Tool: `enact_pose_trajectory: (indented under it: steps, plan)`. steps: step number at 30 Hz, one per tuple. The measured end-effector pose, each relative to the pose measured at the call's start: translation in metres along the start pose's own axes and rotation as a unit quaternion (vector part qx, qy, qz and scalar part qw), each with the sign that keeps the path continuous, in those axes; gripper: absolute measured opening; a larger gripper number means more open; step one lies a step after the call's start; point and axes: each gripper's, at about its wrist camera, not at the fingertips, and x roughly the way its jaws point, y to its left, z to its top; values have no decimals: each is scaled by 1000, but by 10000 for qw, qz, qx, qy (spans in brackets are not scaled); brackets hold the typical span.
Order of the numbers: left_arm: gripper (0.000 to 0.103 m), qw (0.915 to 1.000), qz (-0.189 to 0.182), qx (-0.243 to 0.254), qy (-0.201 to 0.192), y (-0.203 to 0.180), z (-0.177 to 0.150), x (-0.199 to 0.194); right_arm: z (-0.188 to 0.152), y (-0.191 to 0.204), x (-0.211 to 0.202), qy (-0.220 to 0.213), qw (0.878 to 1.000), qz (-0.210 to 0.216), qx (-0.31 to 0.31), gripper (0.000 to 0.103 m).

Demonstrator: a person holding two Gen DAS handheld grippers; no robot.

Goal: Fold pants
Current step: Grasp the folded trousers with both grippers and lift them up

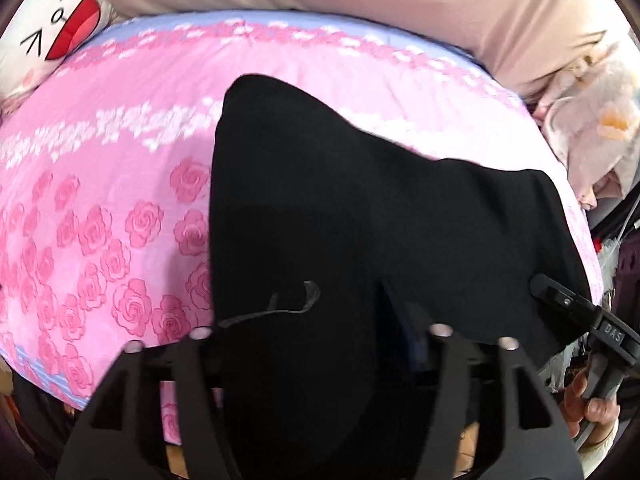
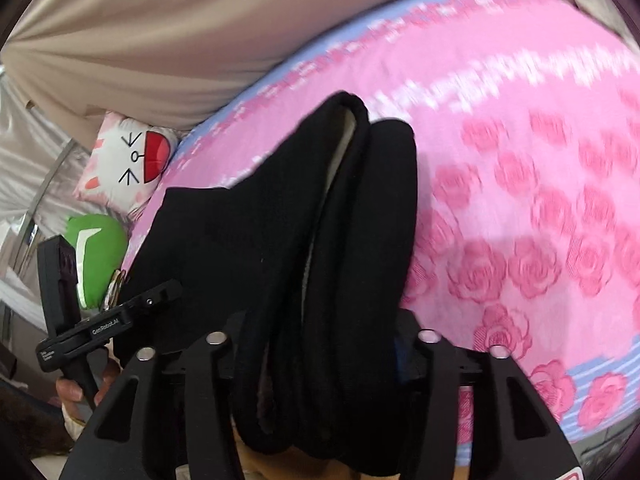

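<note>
Black pants (image 1: pixel 320 216) fill the centre of both wrist views, lying over a pink rose-print bedspread (image 1: pixel 100 208) and running from mid-frame down to the lower edge, where the cloth passes between the fingers of each tool. In the right wrist view the pants (image 2: pixel 320 240) show as thick doubled layers with a pale lining visible at the rolled upper edge, which suggests that at least one fold is already in place.

The left gripper (image 1: pixel 316 340) sits at the lower centre of its own view; dark fabric occupies the whole gap between its fingers, so it appears closed on the cloth, though the contact itself is hidden by the black-on-black overlap. The right gripper (image 2: pixel 320 344) likewise has a bunched stack of layers between its fingers and appears clamped on them. Each tool also shows in the other's view: the right one at the lower right edge of the left view, the left one at the lower left of the right view. Holding both near corners probably lets the person lift and carry one edge evenly.

Beyond the garment, a cat-face cushion (image 1: pixel 52 28) lies at the upper left of the left view, a green cushion (image 2: pixel 98 252) at the left of the right view, and a beige curtain (image 2: pixel 160 40) spans the top.
</note>
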Motion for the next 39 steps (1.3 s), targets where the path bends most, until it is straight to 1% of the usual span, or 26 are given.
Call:
enact_pose_trajectory:
  steps: [1, 2, 3, 4, 5, 6, 7, 9, 10, 11, 12, 13, 14, 15, 18, 21, 24, 25, 26, 28, 30, 33, 34, 36, 37, 39]
  plan:
    - [70, 10000, 12, -62, -1, 2, 1, 1, -1, -5, 2, -21, 9999, 71, 114, 61]
    - [76, 10000, 50, -48, -5, 1, 1, 3, -2, -9, 4, -28, 9997, 136, 183, 63]
    - [85, 9999, 110, 12, -14, 0, 1, 5, -3, -10, 5, -57, 9996, 179, 187, 64]
    - [90, 9997, 254, 45, -44, -1, 1, 8, -3, -9, 5, -71, 9996, 192, 176, 65]
    - [95, 9996, 291, 38, -58, -2, 0, 10, -4, -8, 6, -74, 9997, 195, 146, 68]
    - [96, 9997, 255, 3, -53, -1, 0, 13, -4, -6, 6, -68, 9998, 184, 96, 70]
    - [96, 9999, 136, -80, -27, 0, 0, 16, -4, -3, 7, -70, 9999, 149, 50, 71]
    - [95, 9996, -112, -259, 17, 4, 0, 19, -5, 1, 9, -97, 9999, 132, -5, 78]
    - [91, 9996, -173, -241, -13, 4, 0, 18, -6, 3, 9, -120, 9999, 107, -40, 78]
    - [83, 9995, -222, -218, -34, 3, 0, 16, -6, 5, 10, -156, 9998, 30, -82, 78]
    - [69, 9993, -283, -224, -58, 2, 0, 13, -6, 9, 11, -184, 9997, -44, -130, 74]
    - [62, 9991, -296, -234, -180, 1, -1, 4, -7, 12, 11, -231, 9995, -128, -160, 70]
    - [46, 9991, -257, -224, -242, 1, -1, -1, -8, 12, 10, -237, 9995, -109, -189, 54]
    - [39, 9988, -299, -206, -317, 0, -1, -9, -8, 13, 7, -288, 9994, -35, -200, 43]
    - [34, 9976, -517, -251, -384, 0, -2, -23, -7, 20, -12, -442, 9985, 97, -304, 39]
    - [33, 9954, -725, -186, -590, -5, -4, -49, -9, 40, -34, -610, 9963, 177, -578, 39]
    - [33, 9922, -905, 52, -860, -16, -3, -82, -9, 56, -55, -768, 9935, 262, -795, 39]
    - [33, 9901, -956, 155, -1016, -20, -3, -98, -8, 60, -63, -828, 9924, 293, -864, 39]
    - [33, 9888, -968, 227, -1113, -24, -1, -107, -7, 68, -75, -955, 9904, 310, -949, 39]
    - [33, 9842, -1013, 360, -1404, -31, 4, -130, -4, 79, -88, -1128, 9872, 340, -1075, 39]
    - [34, 9779, -1042, 528, -1731, -35, 11, -156, 3, 91, -109, -1380, 9819, 430, -1220, 39]
    - [34, 9673, -1075, 715, -2182, -41, 23, -184, 15, 112, -136, -1773, 9711, 496, -1521, 39]
    - [34, 9619, -1066, 790, -2392, -44, 30, -196, 20, 118, -144, -1895, 9670, 519, -1622, 39]
    - [34, 9506, -1035, 916, -2779, -49, 44, -216, 37, 135, -161, -2214, 9549, 568, -1896, 39]
    - [34, 9462, -1024, 949, -2918, -49, 50, -222, 42, 139, -165, -2302, 9513, 584, -1963, 39]
    - [35, 9322, -940, 1037, -3337, -54, 68, -237, 63, 153, -175, -2591, 9387, 618, -2189, 40]
